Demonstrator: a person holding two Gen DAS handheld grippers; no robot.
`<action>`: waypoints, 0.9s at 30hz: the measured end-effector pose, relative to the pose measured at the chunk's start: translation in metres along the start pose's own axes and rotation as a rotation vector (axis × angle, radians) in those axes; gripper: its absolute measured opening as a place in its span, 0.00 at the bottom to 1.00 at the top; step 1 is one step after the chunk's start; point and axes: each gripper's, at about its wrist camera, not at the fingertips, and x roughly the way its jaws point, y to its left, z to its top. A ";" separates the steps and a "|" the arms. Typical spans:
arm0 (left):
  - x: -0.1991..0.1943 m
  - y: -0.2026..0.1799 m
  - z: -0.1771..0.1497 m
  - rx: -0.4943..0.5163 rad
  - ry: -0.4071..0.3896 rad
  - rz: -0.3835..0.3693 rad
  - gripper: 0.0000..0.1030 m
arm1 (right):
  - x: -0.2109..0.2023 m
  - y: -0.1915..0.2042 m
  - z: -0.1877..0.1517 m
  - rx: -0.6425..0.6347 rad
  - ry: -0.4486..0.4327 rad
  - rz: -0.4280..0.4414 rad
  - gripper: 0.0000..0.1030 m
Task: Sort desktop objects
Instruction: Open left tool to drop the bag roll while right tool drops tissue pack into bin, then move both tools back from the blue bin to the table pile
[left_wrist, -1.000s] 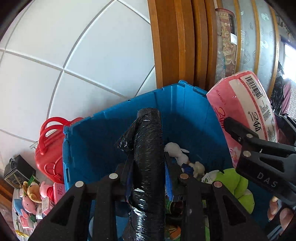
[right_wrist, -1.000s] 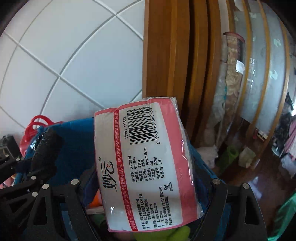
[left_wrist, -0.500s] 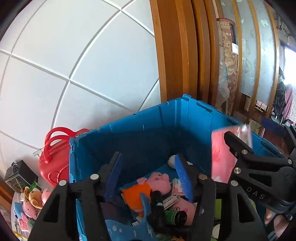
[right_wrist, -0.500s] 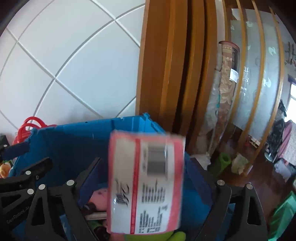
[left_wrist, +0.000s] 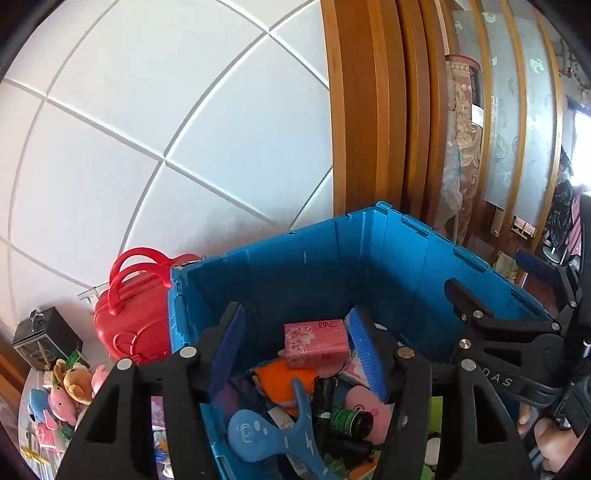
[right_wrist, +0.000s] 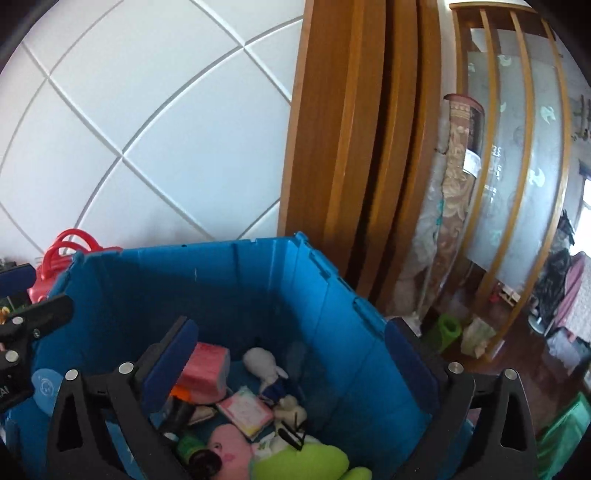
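White plush rabbit (right_wrist: 264, 363) only in right-wrist view

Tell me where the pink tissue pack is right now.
The pink tissue pack lies inside the blue bin, on top of the toy pile beside the orange plush. In the right wrist view it sits at the left, behind that gripper's left finger.

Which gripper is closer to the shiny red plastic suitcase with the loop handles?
Left. The left gripper hangs over the blue plastic bin's side nearest the red suitcase; the right gripper is over the bin's far side.
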 end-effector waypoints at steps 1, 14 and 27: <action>-0.008 0.005 -0.001 -0.003 -0.008 0.004 0.57 | -0.002 0.000 -0.001 0.006 0.003 0.012 1.00; -0.112 0.086 -0.050 -0.088 -0.127 0.111 0.58 | -0.080 0.056 0.003 0.063 0.088 0.222 1.00; -0.172 0.205 -0.136 -0.179 -0.176 0.181 0.58 | -0.211 0.183 -0.030 0.001 -0.050 0.427 1.00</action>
